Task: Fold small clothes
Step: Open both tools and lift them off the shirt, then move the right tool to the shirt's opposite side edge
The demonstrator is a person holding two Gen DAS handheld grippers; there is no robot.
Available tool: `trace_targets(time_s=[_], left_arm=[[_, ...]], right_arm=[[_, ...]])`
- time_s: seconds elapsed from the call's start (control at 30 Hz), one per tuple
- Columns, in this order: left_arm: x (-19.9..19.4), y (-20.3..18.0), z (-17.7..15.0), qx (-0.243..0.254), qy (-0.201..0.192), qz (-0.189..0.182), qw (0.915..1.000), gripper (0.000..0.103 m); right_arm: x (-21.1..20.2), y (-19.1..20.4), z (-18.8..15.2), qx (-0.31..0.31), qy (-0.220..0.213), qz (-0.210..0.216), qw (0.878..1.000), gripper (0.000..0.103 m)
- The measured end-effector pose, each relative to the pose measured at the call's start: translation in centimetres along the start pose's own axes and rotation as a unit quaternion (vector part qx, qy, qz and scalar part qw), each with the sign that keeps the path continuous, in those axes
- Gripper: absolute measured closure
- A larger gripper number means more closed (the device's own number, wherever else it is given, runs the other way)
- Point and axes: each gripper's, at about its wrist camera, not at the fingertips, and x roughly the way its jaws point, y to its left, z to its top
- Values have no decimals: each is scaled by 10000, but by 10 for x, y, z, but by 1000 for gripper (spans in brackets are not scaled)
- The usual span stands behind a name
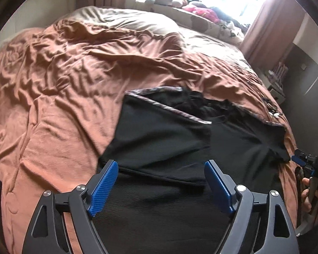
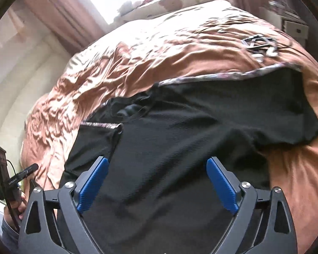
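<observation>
Left tool (image 1: 161, 187) and right tool (image 2: 156, 185): both hanging wide open, gripping nothing. Black T-shirt (image 1: 180, 139) lying on the bed (image 1: 63, 74), near right; left sleeve side folded inward, right sleeve spreading outward. Folding seemingly progressing; remaining folds pending.

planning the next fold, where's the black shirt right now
The black shirt lies on the brown bedspread near the bed's right edge in the left wrist view, one side folded in, under both open grippers.
</observation>
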Motion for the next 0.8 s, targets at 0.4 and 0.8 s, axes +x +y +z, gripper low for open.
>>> trace_targets(time_s=[0.4, 0.8], left_arm=[[-2, -87, -1, 384, -47, -276, 9989, 15], [19, -172, 1, 676, -5, -617, 9958, 15]], right_arm=[[-78, -65, -20, 386, -316, -402, 9979, 0], [-114, -114, -45, 744, -797, -664, 9918, 0]])
